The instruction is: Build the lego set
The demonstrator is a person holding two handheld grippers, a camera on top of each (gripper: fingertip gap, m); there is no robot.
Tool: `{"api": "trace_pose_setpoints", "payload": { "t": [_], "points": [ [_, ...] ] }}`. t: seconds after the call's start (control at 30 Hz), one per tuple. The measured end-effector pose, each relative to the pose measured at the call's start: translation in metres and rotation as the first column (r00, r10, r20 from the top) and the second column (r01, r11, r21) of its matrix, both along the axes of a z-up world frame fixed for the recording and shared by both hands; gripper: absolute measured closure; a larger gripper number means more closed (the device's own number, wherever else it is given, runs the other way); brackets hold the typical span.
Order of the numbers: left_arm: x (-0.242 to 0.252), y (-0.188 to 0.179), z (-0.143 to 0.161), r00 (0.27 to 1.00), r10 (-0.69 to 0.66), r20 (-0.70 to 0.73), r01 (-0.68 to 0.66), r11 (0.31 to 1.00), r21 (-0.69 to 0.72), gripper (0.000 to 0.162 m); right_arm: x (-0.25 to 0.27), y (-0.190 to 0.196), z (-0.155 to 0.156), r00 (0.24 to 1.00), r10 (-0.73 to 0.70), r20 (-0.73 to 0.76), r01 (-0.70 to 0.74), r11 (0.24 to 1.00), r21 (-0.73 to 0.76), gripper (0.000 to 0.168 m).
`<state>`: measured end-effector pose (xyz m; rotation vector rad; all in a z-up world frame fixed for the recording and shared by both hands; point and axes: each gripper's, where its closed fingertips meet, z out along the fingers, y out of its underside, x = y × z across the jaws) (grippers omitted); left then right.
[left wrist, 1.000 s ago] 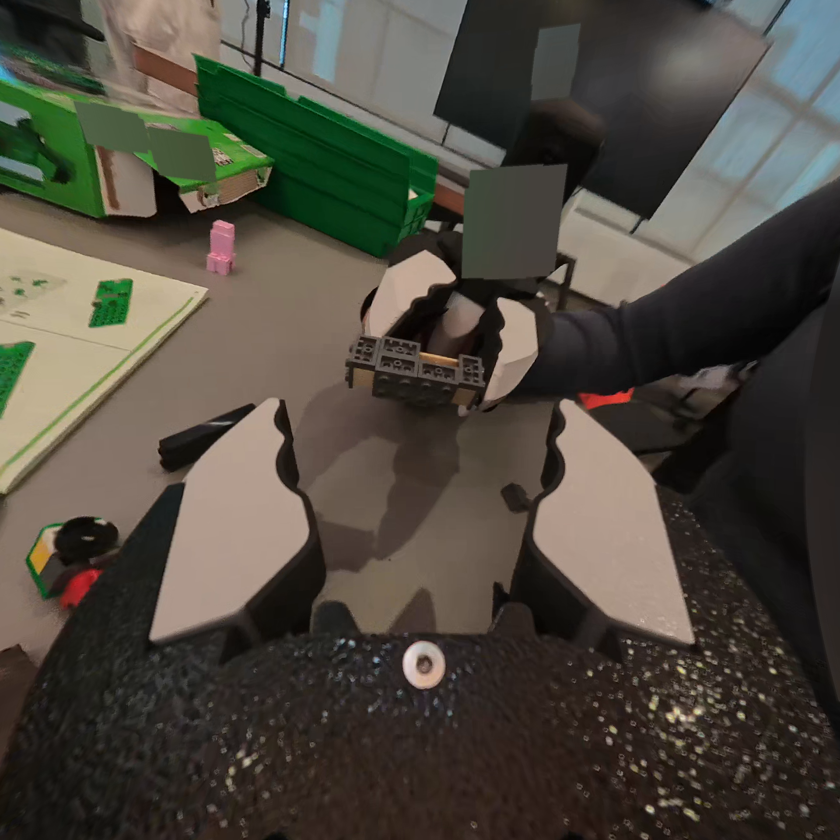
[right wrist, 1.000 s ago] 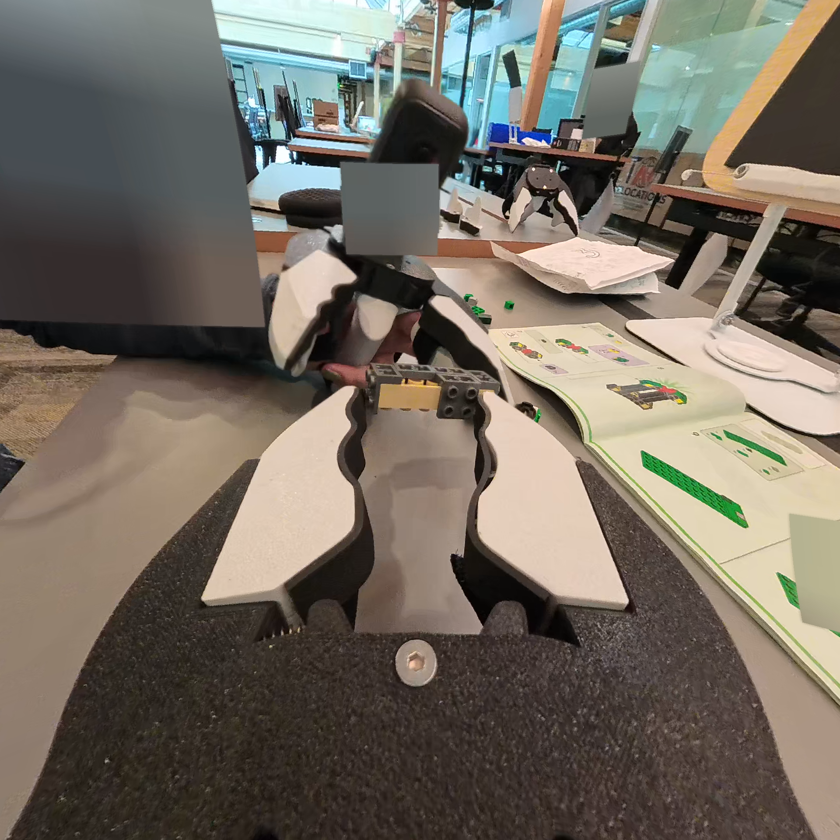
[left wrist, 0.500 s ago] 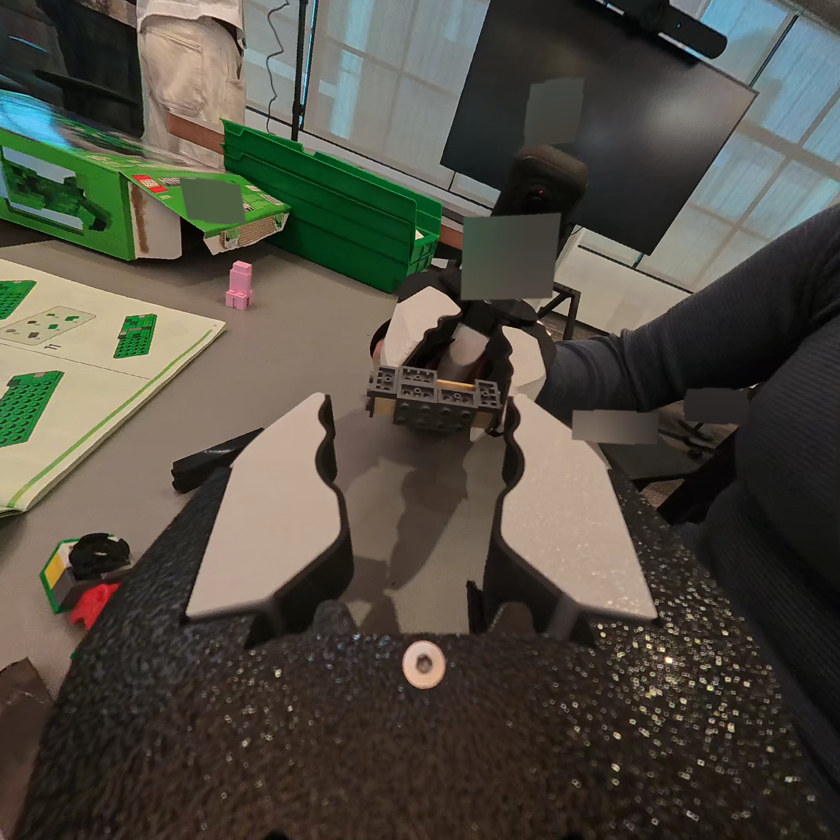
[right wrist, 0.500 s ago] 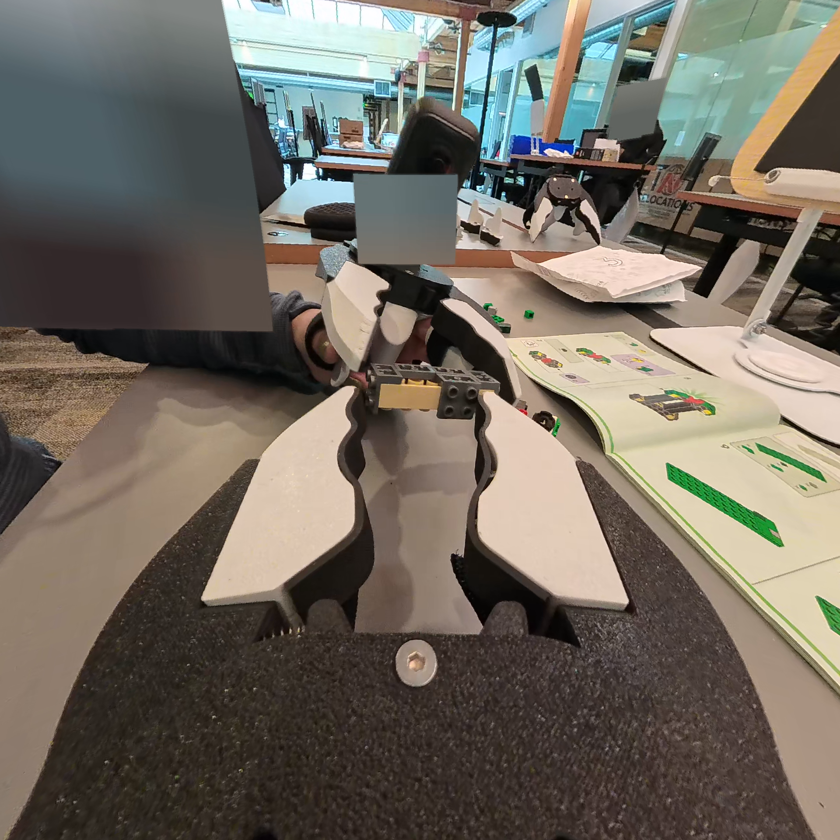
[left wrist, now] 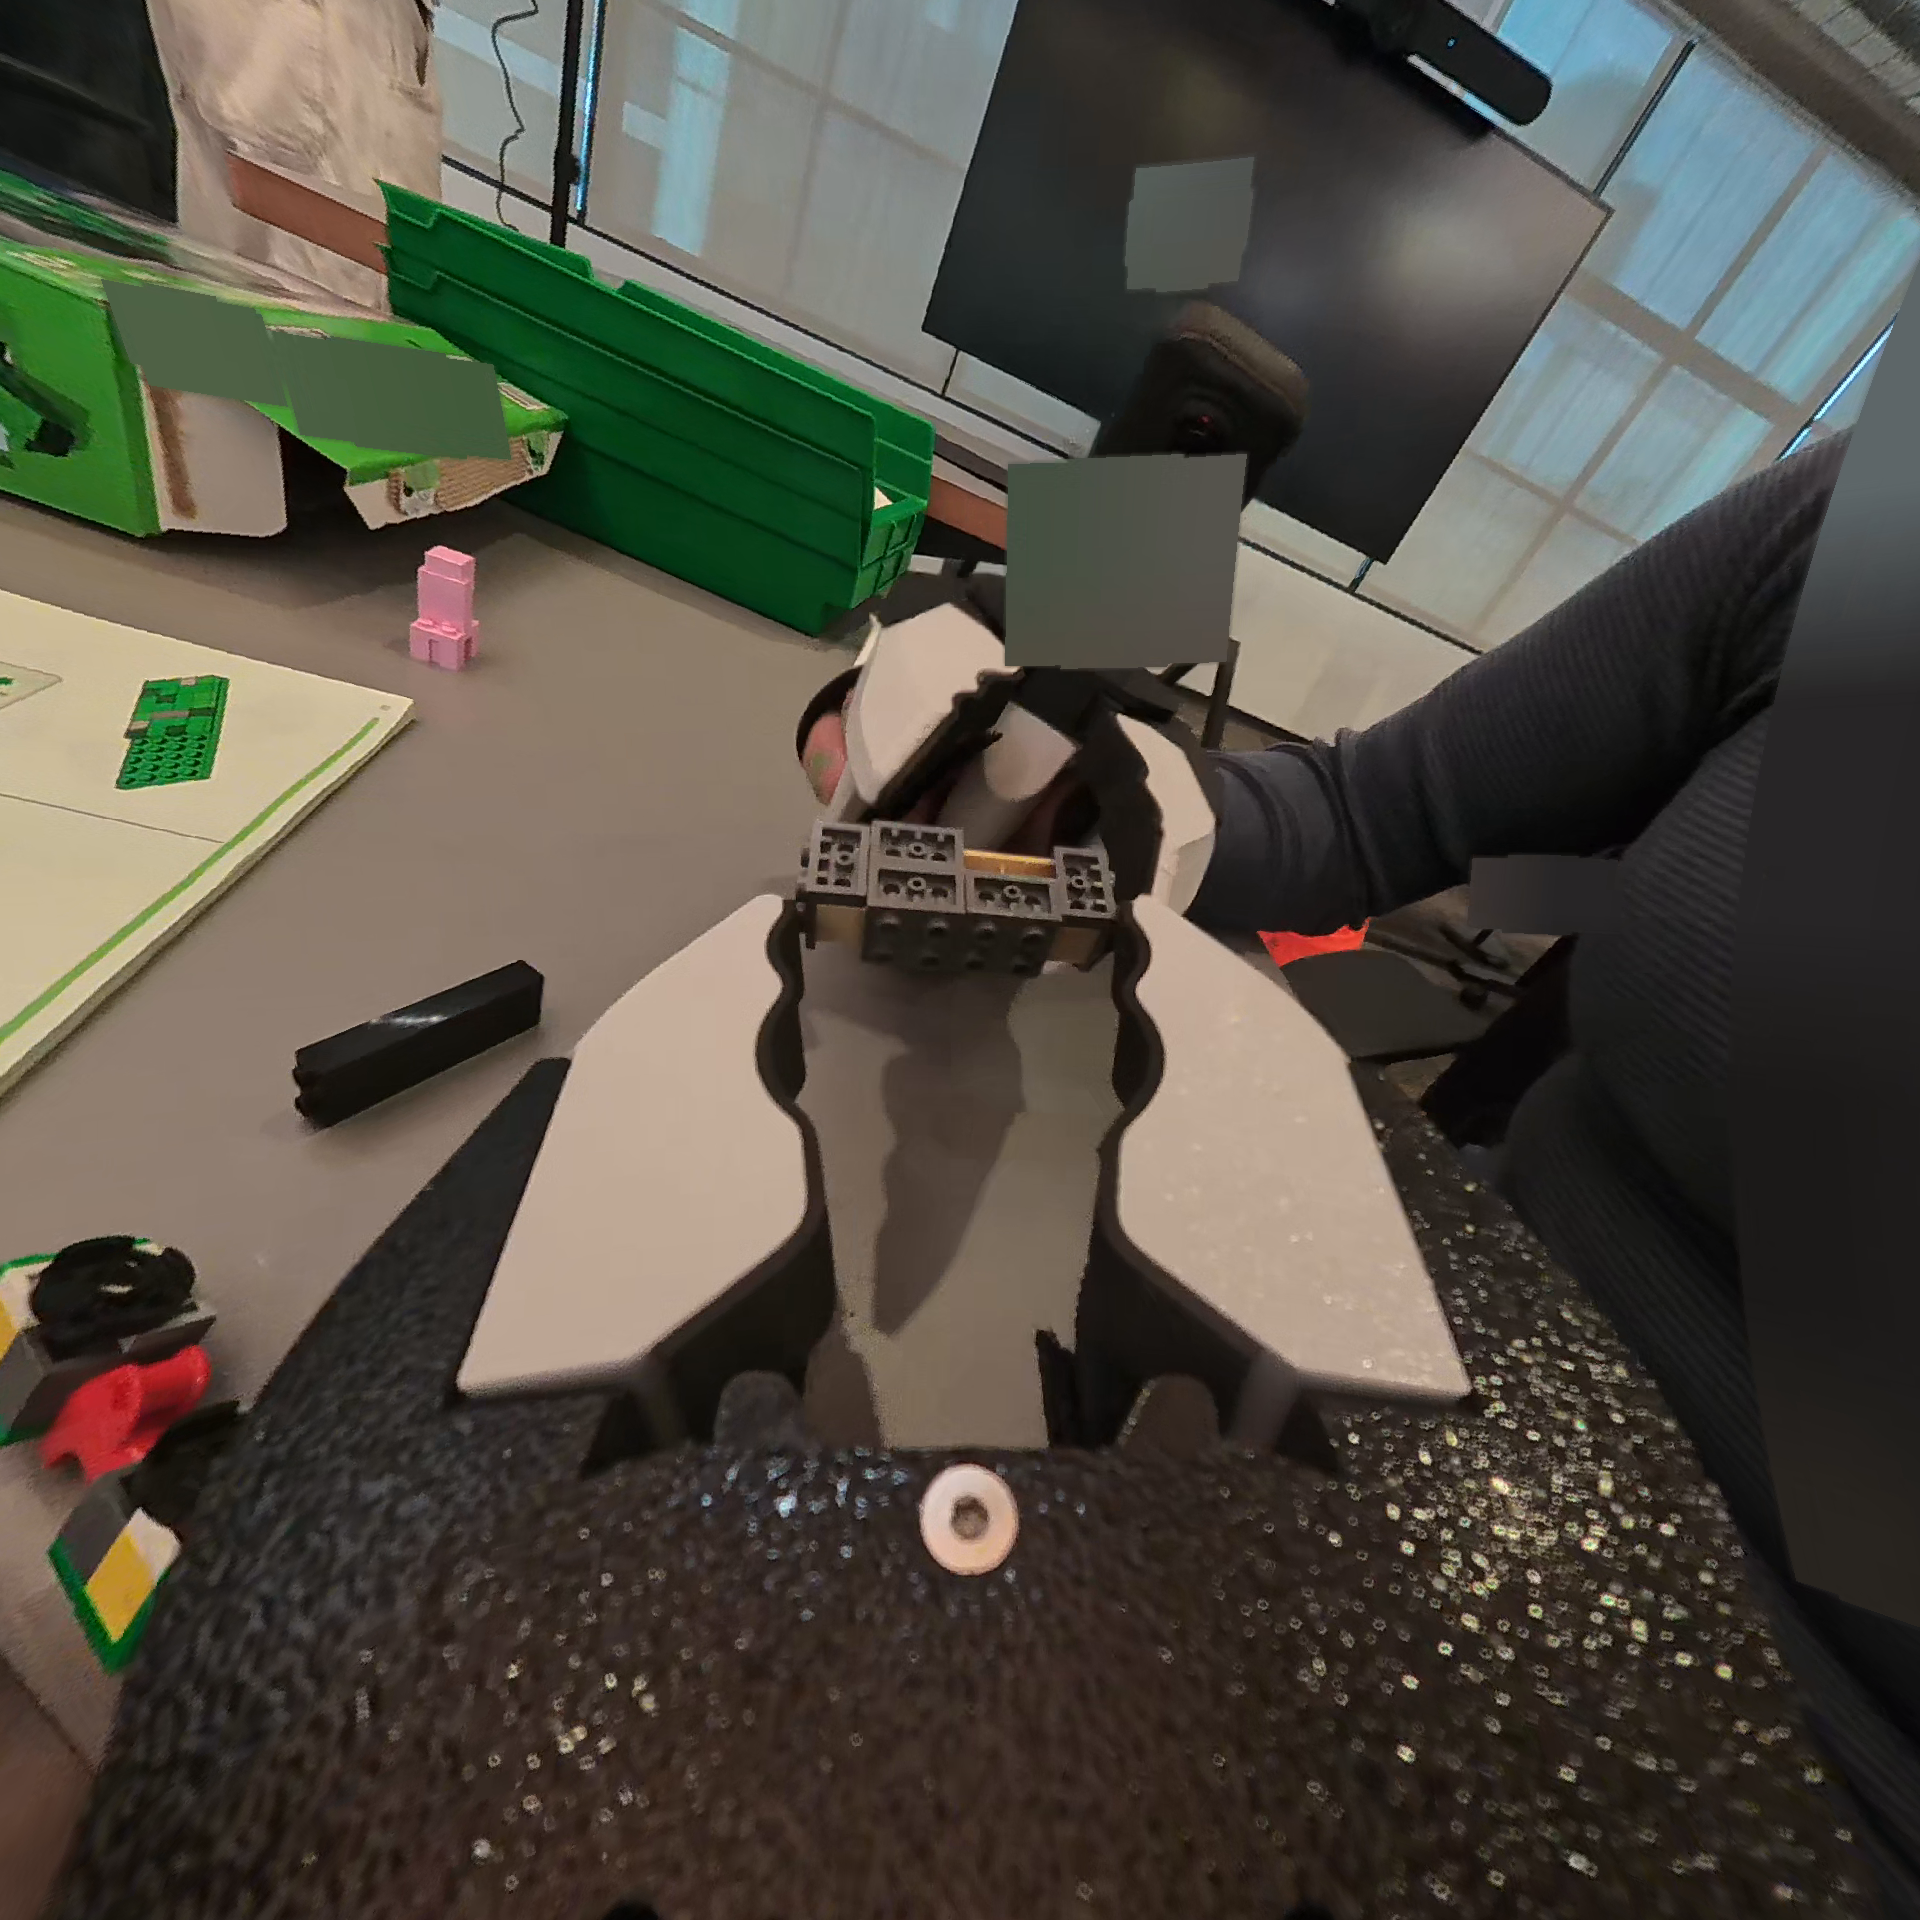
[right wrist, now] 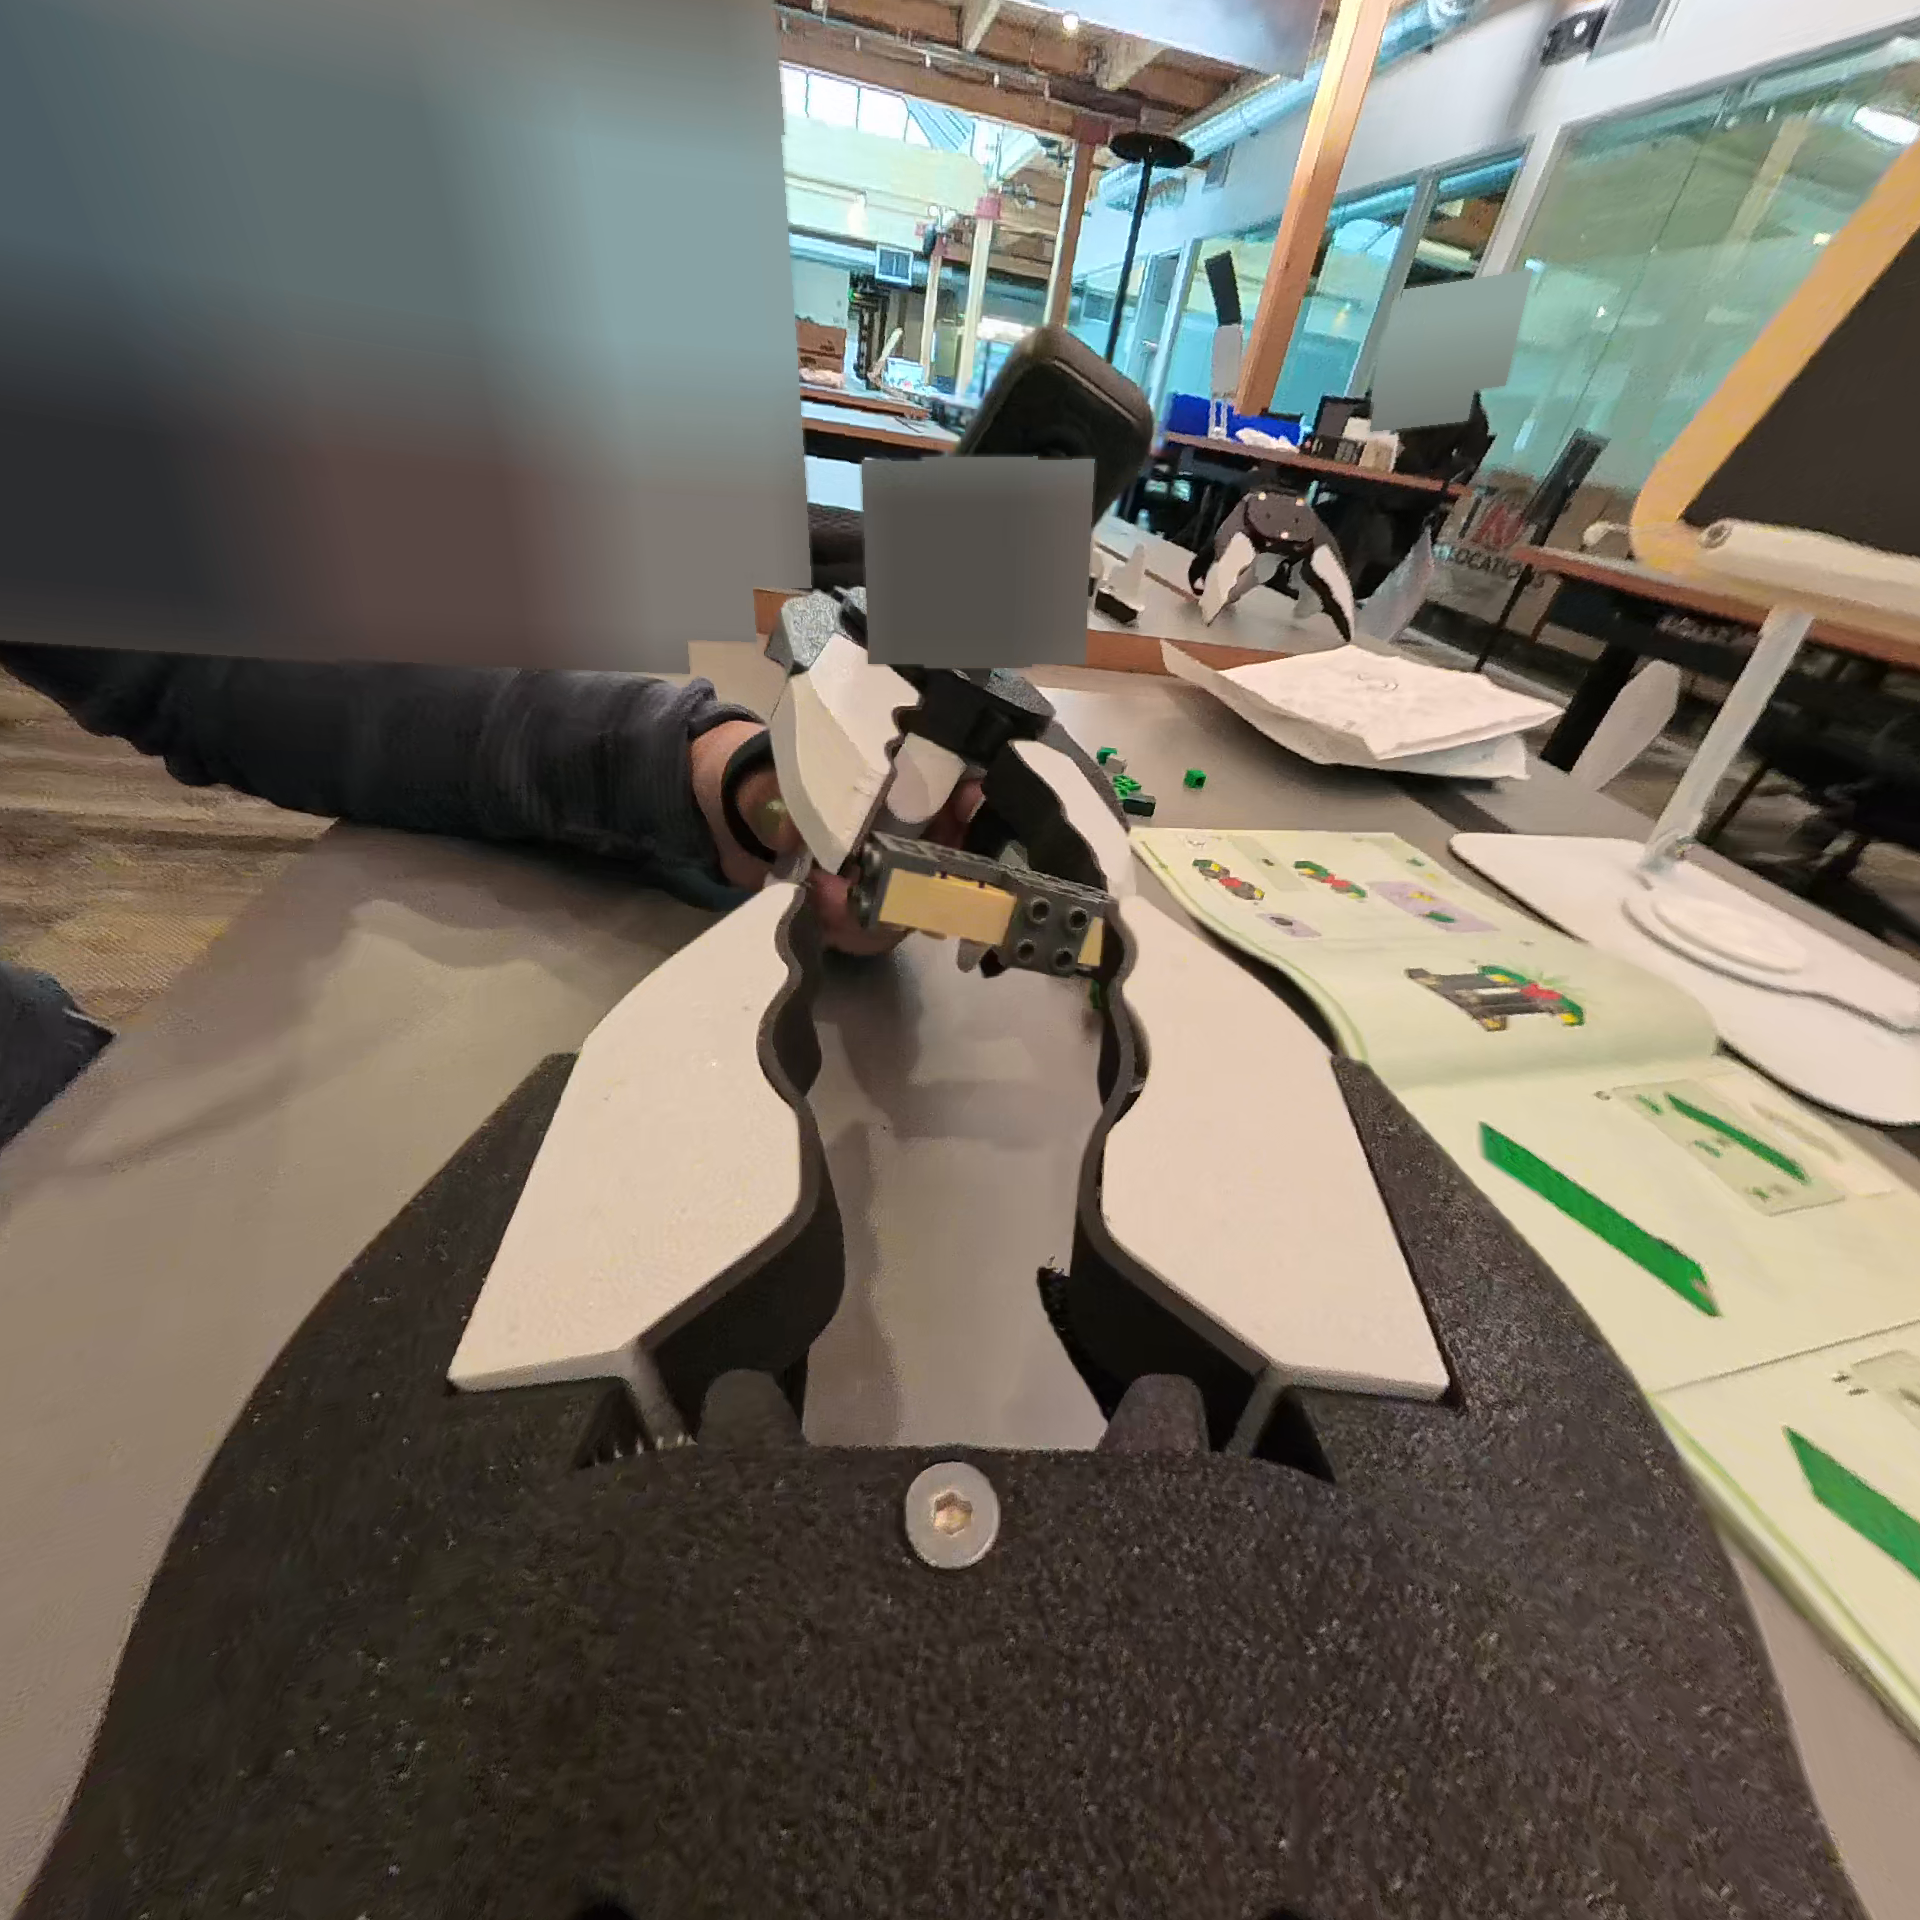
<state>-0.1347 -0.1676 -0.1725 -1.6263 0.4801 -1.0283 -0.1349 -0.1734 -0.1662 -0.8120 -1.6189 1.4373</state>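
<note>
**Lego build at an early stage: one small grey-and-tan sub-assembly held between both tools**

Left wrist view: the left tool (left wrist: pixel 956 925) is narrowed onto the dark grey and tan brick assembly (left wrist: pixel 956 904) above the grey counter (left wrist: pixel 623 810); a loose black bar (left wrist: pixel 416 1044), a pink brick figure (left wrist: pixel 447 611) and a red-black-yellow cluster (left wrist: pixel 104 1371) lie unattached.
Right wrist view: the right tool (right wrist: pixel 951 930) grips the same assembly's ends; the open green instruction booklet (right wrist: pixel 1507 1029) and scattered green bricks (right wrist: pixel 1127 779) suggest most steps remain.
</note>
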Motion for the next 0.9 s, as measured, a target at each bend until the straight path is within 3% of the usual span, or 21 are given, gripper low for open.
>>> {"api": "trace_pose_setpoints", "payload": {
  "t": [0.17, 0.37, 0.63, 0.83, 0.9],
  "points": [
    [0.002, -0.007, -0.002, 0.993, -0.091, 0.07, 0.096, 0.993, -0.072, 0.105, 0.003, 0.004, -0.009, 0.996, -0.069, -0.049, 0.08, 0.952, 0.295, 0.113],
    [0.011, -0.017, -0.011, 0.973, -0.201, 0.115, 0.22, 0.957, -0.188, 0.105, 0.002, -0.01, -0.03, 0.991, -0.079, -0.108, 0.129, 0.779, 0.614, 0.121],
    [0.017, -0.022, -0.016, 0.963, -0.241, 0.117, 0.263, 0.934, -0.24, 0.105, 0.0, -0.011, -0.027, 0.978, -0.095, -0.186, 0.199, 0.697, 0.689, 0.126],
    [0.018, -0.023, -0.018, 0.959, -0.254, 0.125, 0.278, 0.926, -0.255, 0.105, -0.003, -0.01, -0.028, 0.96, -0.114, -0.256, 0.273, 0.592, 0.758, 0.15],
    [0.017, -0.022, -0.017, 0.96, -0.249, 0.128, 0.275, 0.927, -0.254, 0.105, -0.002, -0.01, -0.028, 0.959, -0.115, -0.259, 0.276, 0.588, 0.76, 0.151]
  ]
}}
